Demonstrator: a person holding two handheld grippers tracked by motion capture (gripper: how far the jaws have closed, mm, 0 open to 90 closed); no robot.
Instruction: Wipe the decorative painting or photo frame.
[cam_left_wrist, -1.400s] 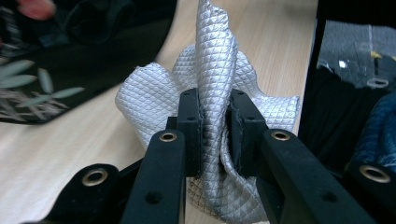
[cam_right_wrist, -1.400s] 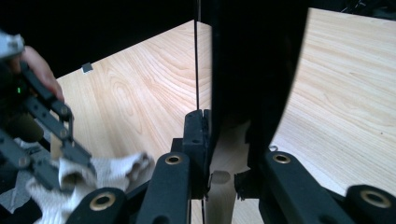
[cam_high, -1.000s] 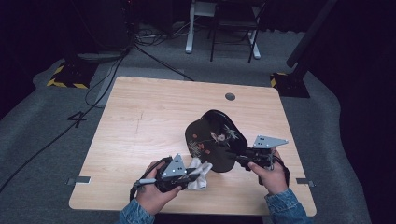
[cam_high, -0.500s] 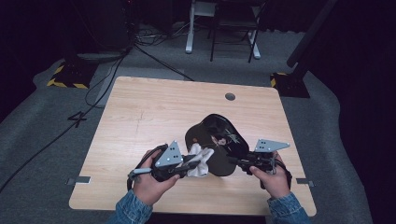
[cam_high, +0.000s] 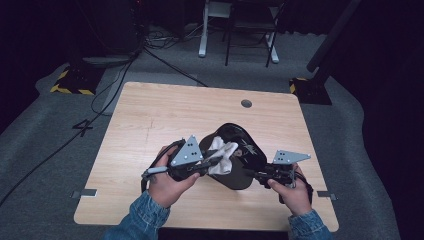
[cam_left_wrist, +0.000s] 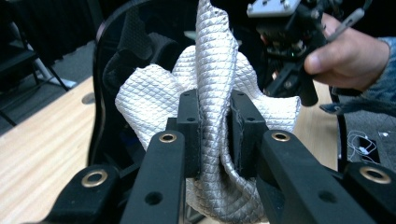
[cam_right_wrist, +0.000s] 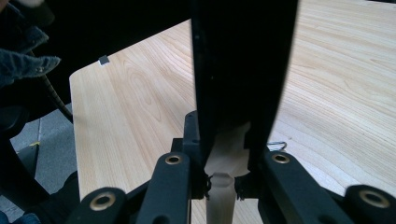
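Left hand-held gripper (cam_high: 212, 162): clenched on a white quilted cloth (cam_high: 223, 156); cloth bunched between the pads, raised against the cap.
Right hand-held gripper (cam_high: 252, 174): clenched on the black brim of the cap (cam_high: 240, 152); brim edge-on between the pads.
Cap location: black, lifted above the counter (cam_high: 150, 125), between both hands, near the front edge.
Surroundings: round hole (cam_high: 246, 103) in the counter beyond the cap; chair legs (cam_high: 240, 45) and floor cables (cam_high: 115, 75) past the far edge.
Obstruction: cloth covering part of the cap's opening in the high view.
Left gripper view: quilted weave of the cloth (cam_left_wrist: 215, 93), cap's inner lining (cam_left_wrist: 135, 42), other hand (cam_left_wrist: 348, 58) beyond.
Right gripper view: brim (cam_right_wrist: 243, 70) blocking the centre; wood grain either side.
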